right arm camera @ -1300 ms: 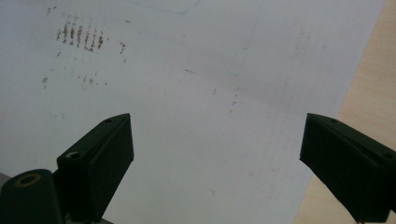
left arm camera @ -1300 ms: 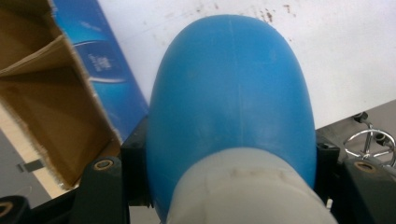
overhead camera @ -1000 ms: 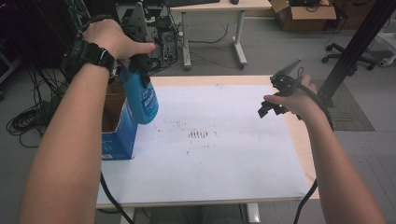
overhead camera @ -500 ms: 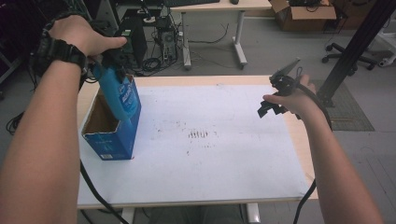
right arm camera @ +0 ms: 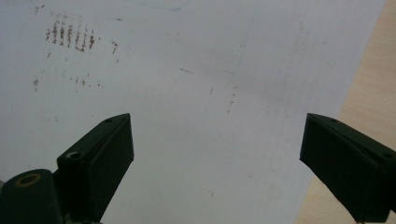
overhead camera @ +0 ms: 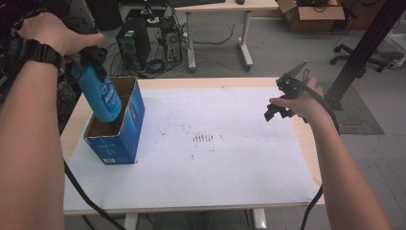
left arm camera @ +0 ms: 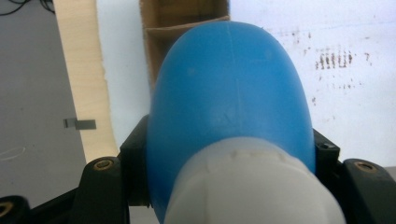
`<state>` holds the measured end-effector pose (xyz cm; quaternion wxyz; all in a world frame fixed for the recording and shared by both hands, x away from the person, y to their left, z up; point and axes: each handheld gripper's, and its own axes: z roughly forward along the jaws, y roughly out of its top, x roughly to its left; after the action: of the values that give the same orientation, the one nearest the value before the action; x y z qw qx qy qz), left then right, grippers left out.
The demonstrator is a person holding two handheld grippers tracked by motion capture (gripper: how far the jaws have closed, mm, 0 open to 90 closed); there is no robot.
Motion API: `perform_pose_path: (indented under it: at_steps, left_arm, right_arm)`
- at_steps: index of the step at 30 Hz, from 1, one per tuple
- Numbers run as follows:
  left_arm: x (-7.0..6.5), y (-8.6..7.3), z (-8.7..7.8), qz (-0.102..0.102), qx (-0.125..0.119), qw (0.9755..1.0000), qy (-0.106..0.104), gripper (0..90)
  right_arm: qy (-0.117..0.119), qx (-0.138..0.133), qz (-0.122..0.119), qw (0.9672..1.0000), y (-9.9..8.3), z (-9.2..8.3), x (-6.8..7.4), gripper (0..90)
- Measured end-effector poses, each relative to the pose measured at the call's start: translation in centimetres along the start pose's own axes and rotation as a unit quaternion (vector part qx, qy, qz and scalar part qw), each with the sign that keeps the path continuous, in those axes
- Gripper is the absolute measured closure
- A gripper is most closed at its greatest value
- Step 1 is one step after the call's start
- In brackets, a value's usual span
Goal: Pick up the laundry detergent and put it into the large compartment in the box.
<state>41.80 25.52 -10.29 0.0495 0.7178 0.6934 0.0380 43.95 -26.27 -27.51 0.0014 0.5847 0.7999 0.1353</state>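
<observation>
A blue plastic bottle with a white cap end hangs tilted, its lower end over the open top of a blue cardboard box at the table's left. My left gripper is shut on the bottle's upper part; in the left gripper view the black jaws flank the blue bottle on both sides, with the box's brown divided inside beyond it. My right gripper hovers over the right side of the white sheet, and in its own view the right gripper is open with nothing between the jaws.
A white sheet covers the wooden table, with brown smudges near its middle. Beyond the far edge are computer towers, cables, another desk's legs and a black post at the right.
My left hand has carried the blue bottle leftward, from beside the box's right wall to over its open top. The right hand has stayed where it was.
</observation>
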Motion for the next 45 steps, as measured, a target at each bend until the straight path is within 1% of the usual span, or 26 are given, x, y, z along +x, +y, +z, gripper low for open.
perform_pose_path:
  at_steps: [4, 9, 15, 16, 17, 19, 20, 21, 22, 24, 25, 26, 28, 30, 31, 33, 34, 35, 38, 45]
  left_arm:
    - [0.4, 0.1, 0.4, -0.002, 0.002, 1.0, 0.001, 37.6]
    - [0.8, 0.1, 1.1, -0.003, 0.001, 1.0, -0.002, 37.6]
    - [1.1, 0.3, 2.2, -0.004, 0.004, 1.0, 0.005, 37.6]
    - [1.1, 0.3, 2.7, -0.003, 0.007, 1.0, 0.005, 37.6]
    - [1.1, 0.3, 2.7, -0.003, 0.007, 1.0, 0.005, 37.6]
    - [1.2, 0.3, 3.5, -0.005, 0.009, 0.9999, 0.004, 37.6]
    - [1.2, 0.3, 3.5, -0.005, 0.009, 0.9999, 0.004, 37.6]
    - [1.3, 0.4, 4.1, -0.005, 0.01, 0.9999, 0.005, 37.6]
    - [1.3, 0.4, 4.1, -0.005, 0.01, 0.9999, 0.005, 37.6]
    - [1.3, 0.4, 4.8, -0.005, 0.014, 0.9999, 0.006, 37.6]
    - [1.3, 0.4, 5.5, -0.005, 0.016, 0.9998, 0.006, 37.6]
    - [1.3, 0.4, 5.8, -0.005, 0.018, 0.9998, 0.007, 37.6]
    - [1.3, 0.4, 6.2, -0.004, 0.021, 0.9998, 0.007, 37.6]
    - [1.2, 0.5, 7.1, -0.004, 0.023, 0.9997, 0.009, 37.6]
    - [1.2, 0.5, 7.1, -0.004, 0.023, 0.9997, 0.009, 37.6]
    - [1.2, 0.5, 7.7, -0.003, 0.024, 0.9996, 0.012, 37.6]
    - [1.2, 0.5, 8.3, -0.003, 0.024, 0.9996, 0.014, 37.6]
    - [1.2, 0.5, 8.3, -0.003, 0.024, 0.9996, 0.014, 37.6]
    - [1.2, 0.5, 9.2, -0.005, 0.025, 0.9996, 0.014, 37.6]
    - [1.1, 0.2, 11.3, -0.004, 0.035, 0.9993, 0.014, 37.5]
  right_arm:
    - [0.0, 0.0, -0.003, 1.0, 0.1, 0.1, 0.1, 9.7]
    - [-0.001, 0.002, -0.003, 1.0, 0.2, 0.2, 0.3, 9.7]
    - [-0.002, 0.004, -0.004, 1.0, 0.3, 0.5, 0.5, 9.7]
    - [-0.002, 0.005, -0.004, 1.0, 0.3, 0.6, 0.5, 9.7]
    - [-0.002, 0.006, -0.004, 1.0, 0.3, 0.6, 0.6, 9.7]
    - [-0.001, 0.006, -0.005, 1.0, 0.2, 0.7, 0.6, 9.7]
    - [-0.001, 0.006, -0.005, 1.0, 0.2, 0.7, 0.6, 9.7]
    - [-0.002, 0.009, -0.004, 1.0, 0.2, 0.9, 0.6, 9.7]
    - [-0.002, 0.009, -0.004, 1.0, 0.2, 0.9, 0.6, 9.7]
    - [-0.002, 0.009, -0.005, 0.9999, 0.2, 1.0, 0.6, 9.7]
    - [-0.001, 0.01, -0.005, 0.9999, 0.2, 1.1, 0.6, 9.7]
    - [-0.001, 0.01, -0.005, 0.9999, 0.2, 1.2, 0.6, 9.7]
    - [-0.001, 0.011, -0.007, 0.9999, 0.2, 1.3, 0.6, 9.7]
    - [-0.001, 0.011, -0.008, 0.9999, 0.2, 1.4, 0.7, 9.7]
    - [-0.001, 0.012, -0.007, 0.9999, 0.2, 1.4, 0.7, 9.7]
    - [-0.001, 0.012, -0.007, 0.9999, 0.2, 1.4, 0.7, 9.7]
    - [-0.001, 0.013, -0.008, 0.9999, 0.2, 1.5, 0.7, 9.7]
    - [-0.001, 0.013, -0.008, 0.9999, 0.2, 1.5, 0.7, 9.7]
    - [-0.001, 0.013, -0.008, 0.9999, 0.1, 1.6, 0.8, 9.7]
    - [0.0, 0.013, -0.012, 0.9998, 0.1, 1.8, 0.8, 9.7]
